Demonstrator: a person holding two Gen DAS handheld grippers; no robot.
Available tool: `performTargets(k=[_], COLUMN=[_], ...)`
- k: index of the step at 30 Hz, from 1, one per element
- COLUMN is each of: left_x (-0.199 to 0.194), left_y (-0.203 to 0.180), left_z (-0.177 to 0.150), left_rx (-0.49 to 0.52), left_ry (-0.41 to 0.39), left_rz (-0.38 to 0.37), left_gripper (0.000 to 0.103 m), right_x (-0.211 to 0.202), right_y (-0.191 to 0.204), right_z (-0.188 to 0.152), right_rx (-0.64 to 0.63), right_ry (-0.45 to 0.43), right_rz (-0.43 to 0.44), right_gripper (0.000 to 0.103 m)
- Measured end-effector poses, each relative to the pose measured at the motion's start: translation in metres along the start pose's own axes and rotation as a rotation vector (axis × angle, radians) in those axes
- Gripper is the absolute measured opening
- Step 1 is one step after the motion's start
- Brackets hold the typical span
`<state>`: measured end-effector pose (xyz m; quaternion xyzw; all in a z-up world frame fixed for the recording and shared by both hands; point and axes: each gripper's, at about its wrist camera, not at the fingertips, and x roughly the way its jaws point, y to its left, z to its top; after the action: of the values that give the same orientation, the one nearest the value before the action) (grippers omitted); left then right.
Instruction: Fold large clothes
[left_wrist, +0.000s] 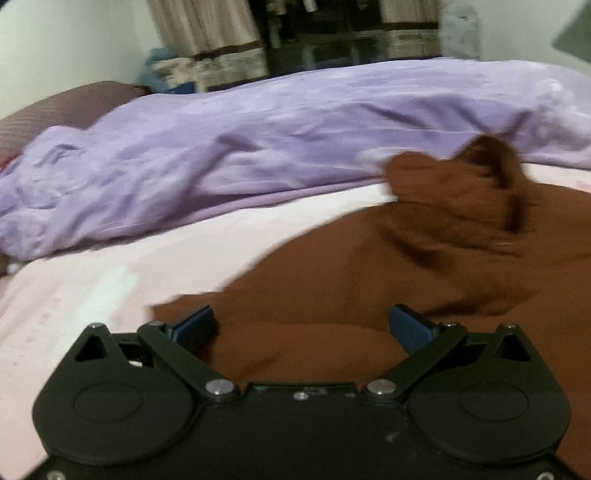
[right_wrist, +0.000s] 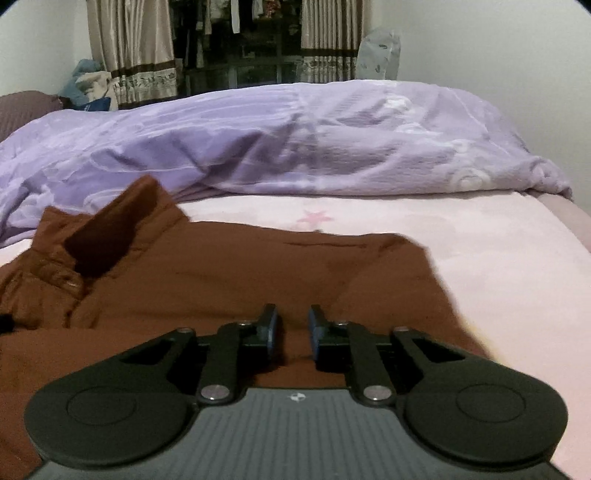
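Note:
A large brown garment (left_wrist: 332, 266) lies spread on the pale pink bed sheet (left_wrist: 92, 280), its collar (left_wrist: 491, 166) standing up crumpled at the far side. My left gripper (left_wrist: 303, 317) hangs wide open just over the garment's near left edge, with nothing pinched between its blue pads. In the right wrist view the same brown garment (right_wrist: 240, 266) fills the lower left, its collar (right_wrist: 118, 221) raised at the left. My right gripper (right_wrist: 293, 317) has its jaws drawn close together, with a fold of the brown cloth between the pads.
A rumpled lilac duvet (right_wrist: 295, 147) runs across the far half of the bed. A dark pillow (left_wrist: 55, 110) sits at the far left. Curtains (right_wrist: 129, 48) and a dark window stand behind. Bare pink sheet (right_wrist: 498, 258) lies to the garment's right, up to the bed's edge.

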<state>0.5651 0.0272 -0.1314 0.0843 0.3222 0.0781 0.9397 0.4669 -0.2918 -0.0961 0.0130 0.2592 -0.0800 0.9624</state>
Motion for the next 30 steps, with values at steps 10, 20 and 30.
performTargets(k=[10, 20, 30], left_x=[-0.006, -0.085, -0.048], left_y=[0.064, 0.007, -0.055], left_z=[0.001, 0.000, -0.028], left_rx=[-0.214, -0.222, 0.018], left_ry=[-0.028, -0.137, -0.047], left_rz=[-0.039, -0.297, -0.195], left_gripper=[0.103, 0.103, 0.103], right_x=[-0.007, -0.064, -0.019], right_y=[-0.033, 0.040, 0.047], right_z=[0.003, -0.002, -0.015], right_rx=[0.092, 0.085, 0.033], right_ry=[-0.025, -0.120, 0.005], right_rz=[-0.029, 0.172, 0.159], right_gripper=[0.005, 0.036, 0.037])
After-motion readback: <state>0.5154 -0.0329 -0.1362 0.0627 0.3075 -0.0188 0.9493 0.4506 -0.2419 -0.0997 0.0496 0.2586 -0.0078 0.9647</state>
